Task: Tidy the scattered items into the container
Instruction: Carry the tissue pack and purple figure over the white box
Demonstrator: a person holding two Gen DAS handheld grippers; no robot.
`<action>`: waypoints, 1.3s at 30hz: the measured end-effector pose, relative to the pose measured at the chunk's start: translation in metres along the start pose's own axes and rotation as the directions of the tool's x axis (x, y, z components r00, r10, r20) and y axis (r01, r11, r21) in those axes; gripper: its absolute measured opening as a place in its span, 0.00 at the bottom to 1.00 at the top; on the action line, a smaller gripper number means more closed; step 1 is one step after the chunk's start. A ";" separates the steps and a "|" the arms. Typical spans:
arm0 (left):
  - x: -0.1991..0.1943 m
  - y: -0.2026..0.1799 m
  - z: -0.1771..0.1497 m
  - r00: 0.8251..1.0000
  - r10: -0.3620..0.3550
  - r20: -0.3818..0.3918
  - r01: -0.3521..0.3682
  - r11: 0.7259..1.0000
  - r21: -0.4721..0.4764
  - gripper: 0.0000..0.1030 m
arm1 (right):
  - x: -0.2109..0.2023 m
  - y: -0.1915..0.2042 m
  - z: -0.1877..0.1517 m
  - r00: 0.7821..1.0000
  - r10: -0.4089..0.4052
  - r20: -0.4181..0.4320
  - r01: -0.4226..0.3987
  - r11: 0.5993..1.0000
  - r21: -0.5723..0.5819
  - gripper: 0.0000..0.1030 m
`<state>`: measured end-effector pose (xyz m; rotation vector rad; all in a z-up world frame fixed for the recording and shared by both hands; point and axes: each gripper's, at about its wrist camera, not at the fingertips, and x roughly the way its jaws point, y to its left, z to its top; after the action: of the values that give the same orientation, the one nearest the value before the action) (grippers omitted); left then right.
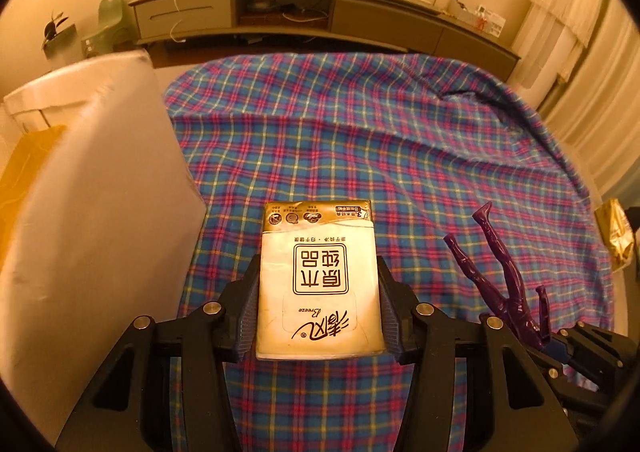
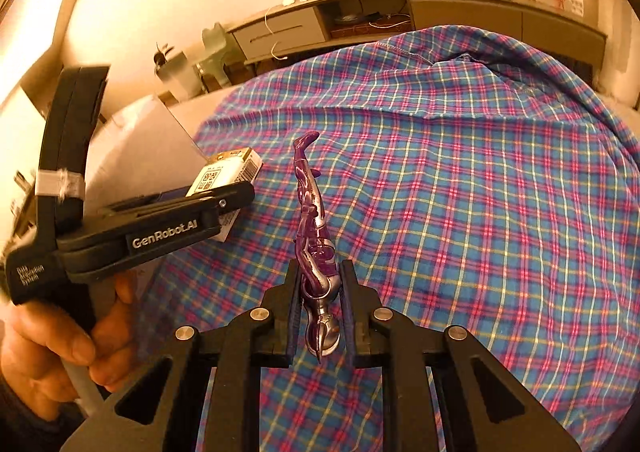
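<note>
My left gripper [image 1: 318,284] is shut on a white and gold tissue pack [image 1: 318,284] and holds it above the plaid cloth, just right of the white container [image 1: 100,212]. The pack also shows in the right wrist view [image 2: 224,176], held by the left gripper [image 2: 236,192]. My right gripper [image 2: 320,284] is shut on a shiny purple toy figure [image 2: 314,228], whose legs point away from me. The figure also shows in the left wrist view [image 1: 500,284], to the right of the pack.
A blue and pink plaid cloth [image 1: 380,140] covers the table. A gold foil packet [image 1: 618,232] lies at its right edge. A low grey cabinet [image 1: 320,12] with small ornaments runs along the far wall. Something yellow [image 1: 24,180] shows inside the container.
</note>
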<state>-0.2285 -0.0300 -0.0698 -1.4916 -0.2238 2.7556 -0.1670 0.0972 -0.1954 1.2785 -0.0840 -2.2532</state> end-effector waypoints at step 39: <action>-0.177 0.029 -0.071 0.977 -0.053 0.207 0.035 0.995 0.092 0.52 | -0.121 0.117 -0.032 0.984 0.069 0.162 -0.044 0.987 -0.152 0.18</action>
<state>-0.0701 -0.0620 0.0361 -1.1620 -0.1316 2.8447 -0.0426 0.0629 -0.0822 0.9969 -0.0137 -2.2678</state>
